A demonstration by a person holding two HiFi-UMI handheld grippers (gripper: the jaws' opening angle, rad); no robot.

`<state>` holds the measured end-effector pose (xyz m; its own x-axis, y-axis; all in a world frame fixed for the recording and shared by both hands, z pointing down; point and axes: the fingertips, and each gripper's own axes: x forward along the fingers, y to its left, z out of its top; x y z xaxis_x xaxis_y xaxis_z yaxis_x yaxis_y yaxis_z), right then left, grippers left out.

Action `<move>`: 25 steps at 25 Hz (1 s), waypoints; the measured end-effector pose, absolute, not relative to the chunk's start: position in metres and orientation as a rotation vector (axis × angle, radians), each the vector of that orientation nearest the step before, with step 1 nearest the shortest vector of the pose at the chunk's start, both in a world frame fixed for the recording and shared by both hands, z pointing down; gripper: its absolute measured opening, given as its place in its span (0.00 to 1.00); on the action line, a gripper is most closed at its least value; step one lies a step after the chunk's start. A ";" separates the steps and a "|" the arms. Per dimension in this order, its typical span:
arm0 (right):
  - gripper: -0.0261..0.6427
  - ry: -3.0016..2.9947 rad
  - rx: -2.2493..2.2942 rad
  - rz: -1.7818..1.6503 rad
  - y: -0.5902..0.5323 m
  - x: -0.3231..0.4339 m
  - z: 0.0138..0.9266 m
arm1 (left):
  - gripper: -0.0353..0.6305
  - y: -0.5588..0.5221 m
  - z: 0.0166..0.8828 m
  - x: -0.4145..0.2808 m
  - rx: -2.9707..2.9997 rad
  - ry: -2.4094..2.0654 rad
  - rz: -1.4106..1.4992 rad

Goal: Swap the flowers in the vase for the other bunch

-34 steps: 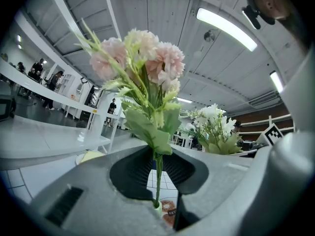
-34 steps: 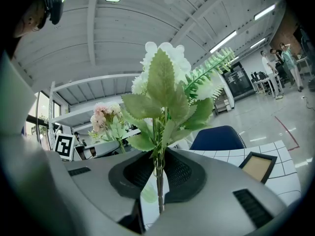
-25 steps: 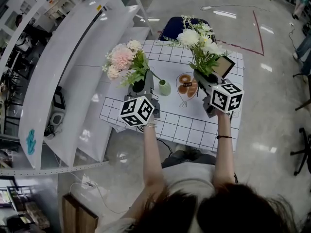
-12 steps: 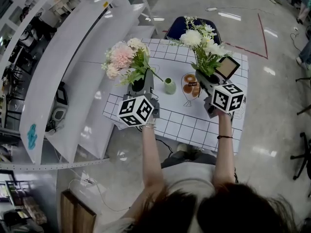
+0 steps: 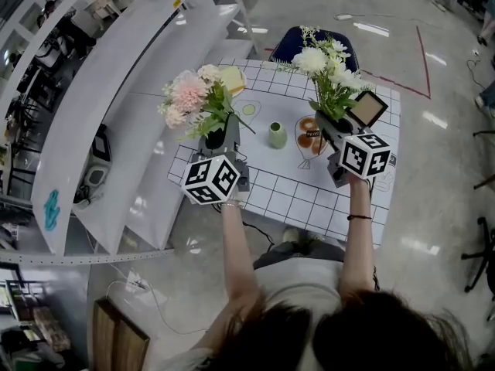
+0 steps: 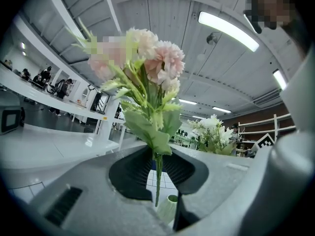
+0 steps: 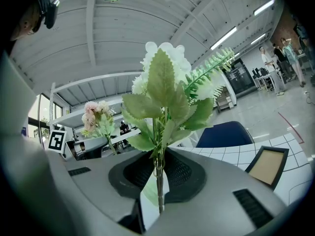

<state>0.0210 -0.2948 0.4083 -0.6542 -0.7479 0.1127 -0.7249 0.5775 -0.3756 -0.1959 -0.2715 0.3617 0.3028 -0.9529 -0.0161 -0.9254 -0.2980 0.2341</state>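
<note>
1. Pink bunch (image 5: 192, 99) clamped at the stem by left gripper (image 6: 157, 183) jaws, held upright, frame left.
2. White bunch (image 5: 326, 66) clamped likewise by right gripper (image 7: 158, 181), frame right.
3. Green vase (image 5: 277, 135) left empty on the surface (image 5: 309, 199) between them, likely awaiting one bunch.

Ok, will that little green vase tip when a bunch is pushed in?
Possibly. The green vase looks small and narrow, standing free and empty, so a sideways nudge could topple it. The white bunch carries a broad head on one thin stem, likely adding lean once it is in.
</note>
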 end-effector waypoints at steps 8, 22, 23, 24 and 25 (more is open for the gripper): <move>0.11 2.735 -1.290 -0.611 -0.297 0.021 0.409 | 0.15 -0.268 0.368 -0.210 2.346 -1.763 -0.224; 0.11 2.727 -1.301 -0.610 -0.299 0.023 0.410 | 0.13 -0.265 0.381 -0.220 2.307 -1.770 -0.208; 0.11 2.727 -1.301 -0.609 -0.299 0.022 0.410 | 0.13 -0.265 0.381 -0.220 2.310 -1.770 -0.211; 0.11 2.727 -1.301 -0.609 -0.299 0.022 0.410 | 0.13 -0.265 0.380 -0.221 2.312 -1.770 -0.213; 0.11 2.727 -1.301 -0.609 -0.300 0.022 0.409 | 0.13 -0.265 0.380 -0.221 2.313 -1.770 -0.214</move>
<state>0.0220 -0.2996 0.4094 -0.6425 -0.7578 0.1141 -0.7343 0.5662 -0.3745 -0.2208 -0.2653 0.3798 0.2638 -0.9644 0.0180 -0.9322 -0.2501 0.2616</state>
